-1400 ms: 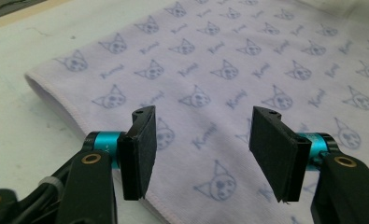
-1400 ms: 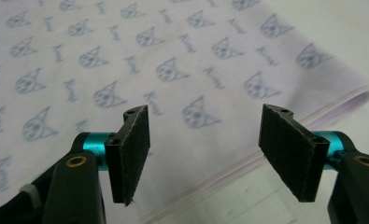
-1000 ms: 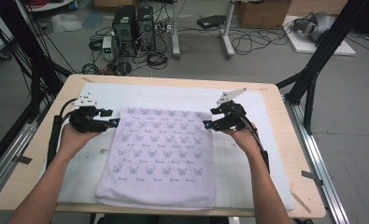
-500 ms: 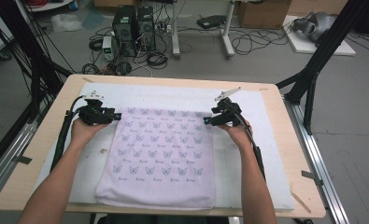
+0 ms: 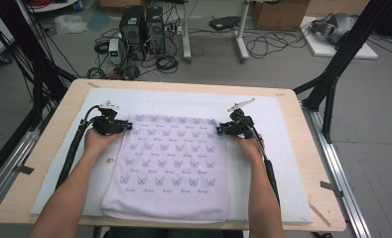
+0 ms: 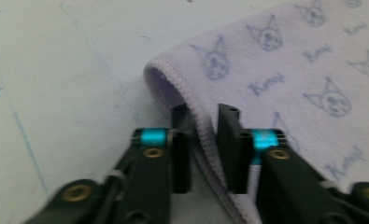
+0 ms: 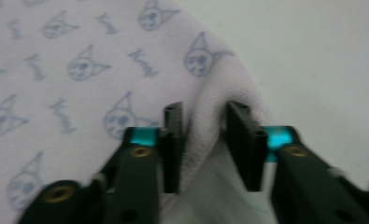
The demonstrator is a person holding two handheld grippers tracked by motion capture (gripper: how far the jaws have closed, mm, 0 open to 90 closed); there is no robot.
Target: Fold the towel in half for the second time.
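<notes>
A lilac towel (image 5: 168,163) printed with small cat faces lies flat on a white mat (image 5: 283,148). My left gripper (image 5: 129,126) is at the towel's far left corner and my right gripper (image 5: 219,131) at its far right corner. In the left gripper view the stitched hem of the towel (image 6: 289,70) runs between the jaws of the left gripper (image 6: 203,116), which have just been closing and pinch it. In the right gripper view a bunched fold of the towel (image 7: 79,56) fills the gap of the right gripper (image 7: 203,112), whose jaws have also just been closing on it.
The mat covers most of a wooden table (image 5: 47,148), with bare wood along its edges. A cable trails back from each gripper along the forearms. Beyond the far edge, computer towers (image 5: 141,29) and loose cables sit on the floor. Black frame struts stand at both sides.
Both hands moved forward and down onto the towel's far corners. Both pairs of jaws went from open to closed on the cloth. The towel itself lies as before.
</notes>
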